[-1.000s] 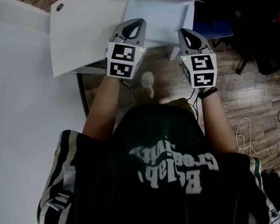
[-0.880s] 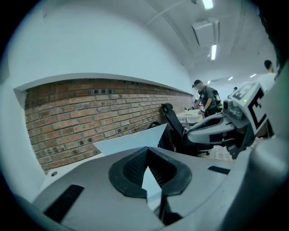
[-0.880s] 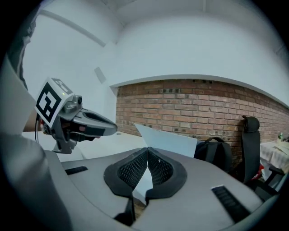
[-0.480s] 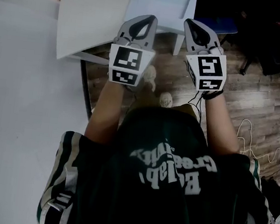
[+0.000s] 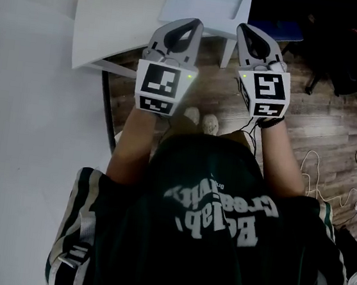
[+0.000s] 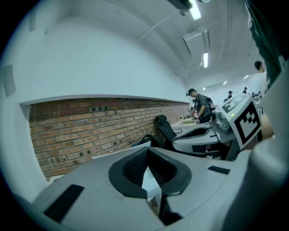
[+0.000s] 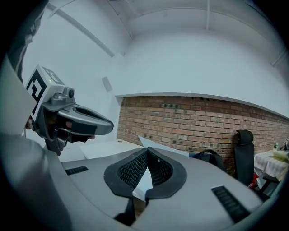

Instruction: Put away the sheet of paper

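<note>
The white sheet of paper (image 5: 205,3) hangs in the air at the top of the head view, past the near edge of the white table (image 5: 115,24). My left gripper (image 5: 188,25) pinches its near left edge and my right gripper (image 5: 249,31) its near right edge. In the left gripper view the left gripper (image 6: 147,155) has its jaws closed, with a strip of the sheet (image 6: 151,182) showing between the pads. The right gripper view shows the right gripper (image 7: 146,155) closed the same way on the sheet (image 7: 144,182).
A brick wall (image 7: 203,122) stands behind the table. A wooden floor (image 5: 322,130) lies below, with a white cable (image 5: 320,175) at the right. Dark chairs and bags (image 5: 338,55) crowd the upper right. A white surface (image 5: 29,152) fills the left. The person's shoes (image 5: 201,119) are under the grippers.
Both grippers have risen and come nearer the head camera with the sheet held between them. The table and the sheet have slid toward the top of the head view.
</note>
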{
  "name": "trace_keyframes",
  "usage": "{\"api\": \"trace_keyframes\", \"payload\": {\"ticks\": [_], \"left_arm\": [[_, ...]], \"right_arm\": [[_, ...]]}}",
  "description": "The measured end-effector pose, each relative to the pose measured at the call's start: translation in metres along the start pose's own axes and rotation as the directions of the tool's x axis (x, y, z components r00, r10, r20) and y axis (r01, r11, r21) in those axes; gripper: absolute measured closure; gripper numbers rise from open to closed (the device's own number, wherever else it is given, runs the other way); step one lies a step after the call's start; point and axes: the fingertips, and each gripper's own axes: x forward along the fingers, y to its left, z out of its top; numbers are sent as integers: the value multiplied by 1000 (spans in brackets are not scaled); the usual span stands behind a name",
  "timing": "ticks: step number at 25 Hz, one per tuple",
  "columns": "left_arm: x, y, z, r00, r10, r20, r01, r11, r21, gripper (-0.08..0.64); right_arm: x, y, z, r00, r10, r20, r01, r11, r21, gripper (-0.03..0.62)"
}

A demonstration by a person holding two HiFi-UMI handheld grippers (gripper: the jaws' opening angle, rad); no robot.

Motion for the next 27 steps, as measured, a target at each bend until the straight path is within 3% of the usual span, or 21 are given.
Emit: {"api": "trace_keyframes", "payload": {"ticks": [4,10,27], "left_arm": [[0,-1,-5,1000,2,2,-2,1000,-19,558],[-8,-4,6,997,2,76,0,1000,-15,558],[-16,-8,12,997,28,70,-29,1000,4,558]], "right_arm": [[-5,7,7,999,16,43,-14,999,-43,598],[-4,13,9,998,29,49,-26,998,-62,598],[-12,19,24,995,63,84,-57,996,-74,598]]}}
